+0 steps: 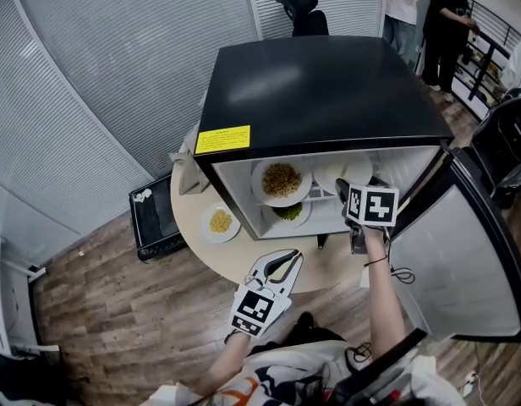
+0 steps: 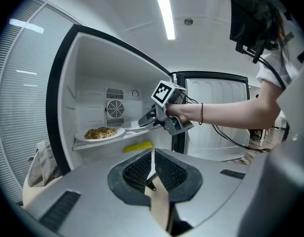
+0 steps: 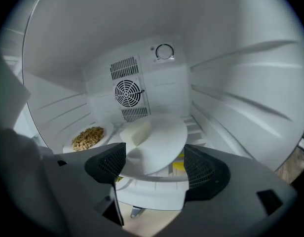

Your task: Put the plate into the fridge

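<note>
The fridge [image 1: 320, 91] stands on the table [image 1: 244, 265] with its door [image 1: 455, 260] swung wide. The plate [image 3: 157, 139], carrying a pale block [image 3: 136, 132], is judged to be resting on the upper shelf [image 3: 201, 132], close to the front edge and beside a plate of noodles [image 3: 88, 137].

The right hand-held gripper [image 3: 154, 164] is spread wide, the plate's near rim lying between its jaws but not pinched. If it is drawn back crookedly, the rim could be caught and the plate dragged off the shelf. A plate left too far forward could be struck by the closing door.

The left hand-held gripper [image 2: 153, 169] is closed and holds nothing, well clear of the fridge.

A yellow label [image 1: 222, 139] is seen on the fridge top, but its print cannot be read.
</note>
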Tool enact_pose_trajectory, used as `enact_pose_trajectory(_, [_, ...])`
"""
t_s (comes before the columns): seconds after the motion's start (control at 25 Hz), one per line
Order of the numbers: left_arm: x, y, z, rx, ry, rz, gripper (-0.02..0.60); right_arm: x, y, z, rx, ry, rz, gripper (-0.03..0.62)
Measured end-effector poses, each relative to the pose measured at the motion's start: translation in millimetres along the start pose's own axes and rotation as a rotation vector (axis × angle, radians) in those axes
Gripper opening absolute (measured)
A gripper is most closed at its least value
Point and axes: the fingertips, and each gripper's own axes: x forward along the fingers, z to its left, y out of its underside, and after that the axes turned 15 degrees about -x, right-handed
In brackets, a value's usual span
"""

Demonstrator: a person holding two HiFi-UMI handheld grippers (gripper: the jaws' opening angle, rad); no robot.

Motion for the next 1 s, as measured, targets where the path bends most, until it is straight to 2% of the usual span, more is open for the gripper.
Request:
enact_pose_trajectory(0.16, [-2,-1,0,0.004,-0.002,-0.004,0.014,7,0,-12,-0.102,0.091,0.02,0.355])
enact_pose_trajectory(0.28, [-4,-2,2,0.001,-0.006,-0.007,0.014,1,-2,-14,-0.06,0.091,-0.004,0.354])
enact_pose_trajectory(0.76, [-11,-6,1,0.005,0.003,-0.026,0.014,-56,-12,14,0.141,-0.052,-0.211,0.351])
enact_pose_trajectory(1.0, [-22,-11,-4,0.01,0.017,-0.048,0.014,-89,-1,47,0.198,-0.129,-0.241,0.35])
